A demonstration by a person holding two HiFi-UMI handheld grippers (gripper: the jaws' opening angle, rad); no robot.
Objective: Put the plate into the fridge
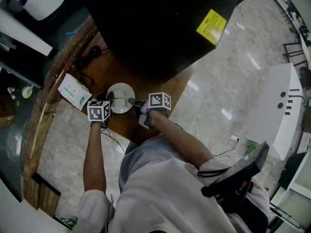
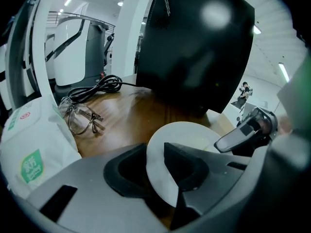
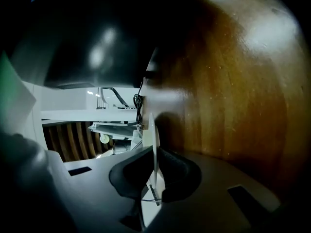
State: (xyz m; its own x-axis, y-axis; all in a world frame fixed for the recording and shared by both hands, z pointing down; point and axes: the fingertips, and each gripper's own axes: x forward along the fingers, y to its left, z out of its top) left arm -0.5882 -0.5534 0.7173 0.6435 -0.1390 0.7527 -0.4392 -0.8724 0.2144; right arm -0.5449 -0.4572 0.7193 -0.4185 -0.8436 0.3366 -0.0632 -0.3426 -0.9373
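Close below you, your left gripper (image 1: 109, 101) pinches the white plate (image 1: 120, 97) by its left rim. Your right gripper (image 1: 133, 102) clamps the opposite rim, jaws nearly together. The plate is over the wooden table (image 1: 146, 89). Just beyond lie eyeglasses (image 2: 80, 118) and a black cable (image 2: 97, 86), then the black fridge (image 1: 160, 23).

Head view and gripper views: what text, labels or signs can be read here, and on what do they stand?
Nothing reads clearly.
Yellow rectangular label on the black box-shaped fridge: print too small.
Fridge front, left gripper view: fine pale print, too small.
White paper packet: green square logo and red round mark, both blurred.
Marker cubes: black-and-white patterns, no words.
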